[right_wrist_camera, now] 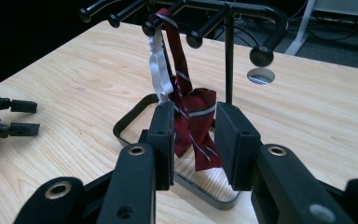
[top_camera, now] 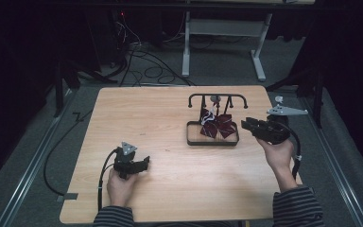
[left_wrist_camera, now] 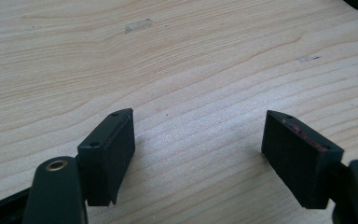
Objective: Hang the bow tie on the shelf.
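you hold two grippers over one wooden table (top_camera: 170,189). one black rack (top_camera: 217,98) stands toward the far right of the table, on a rectangular base frame (top_camera: 189,135); in the right gripper view it shows five knobbed pegs. one dark red striped bow tie (top_camera: 217,125) hangs from a middle peg by a white strap (right_wrist_camera: 157,65), and its cloth drops down into the base frame.

your right gripper (top_camera: 246,125) is just beside the rack's right side, pointing at the tie — its jaws are partly apart and hold nothing, and the tie shows in the gap beyond them.

your left gripper (top_camera: 144,162) sits near the front left of the table, well apart from the rack, jaws wide apart and nothing between them, low over bare wood.

there is open tabletop between the two grippers and across the whole left half — the rack sits close to the far edge and the right edge.
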Motion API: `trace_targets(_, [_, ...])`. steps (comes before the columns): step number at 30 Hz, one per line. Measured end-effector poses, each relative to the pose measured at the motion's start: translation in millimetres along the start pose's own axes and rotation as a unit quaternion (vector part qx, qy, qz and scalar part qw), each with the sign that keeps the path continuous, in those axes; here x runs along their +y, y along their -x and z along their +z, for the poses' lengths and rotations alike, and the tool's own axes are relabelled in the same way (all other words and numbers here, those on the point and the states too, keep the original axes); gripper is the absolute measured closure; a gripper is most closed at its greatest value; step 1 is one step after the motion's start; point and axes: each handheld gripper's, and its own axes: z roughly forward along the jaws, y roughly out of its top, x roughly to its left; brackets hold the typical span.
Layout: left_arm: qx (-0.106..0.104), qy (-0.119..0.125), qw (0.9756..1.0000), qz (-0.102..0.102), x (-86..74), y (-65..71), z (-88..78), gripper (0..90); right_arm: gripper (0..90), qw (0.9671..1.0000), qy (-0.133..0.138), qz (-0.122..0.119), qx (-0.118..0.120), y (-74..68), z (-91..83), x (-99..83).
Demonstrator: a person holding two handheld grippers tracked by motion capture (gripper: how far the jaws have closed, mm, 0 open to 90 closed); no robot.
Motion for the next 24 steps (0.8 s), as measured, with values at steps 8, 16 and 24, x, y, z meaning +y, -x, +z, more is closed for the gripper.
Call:
trace_targets(8, [0.000, 0.001, 1.0000, 0.000, -0.1, 0.1, 0.1, 26.2, 69.1, 1.0000, -0.001, 0.010, 0.000, 2.2, -2.0, -8.9])
trace_targets(16, [0.000, 0.000, 1.0000, 0.001, 0.0, 0.1, 0.0, 26.2, 68.8, 0.9998, -0.001, 0.017, 0.001, 4.3, -4.0, -18.4])
trace_targets(24, [0.000, 0.000, 1.0000, 0.001, 0.0, 0.1, 0.0, 26.2, 68.6, 0.9997, -0.003, 0.025, 0.002, 4.9, -4.3, -26.9])
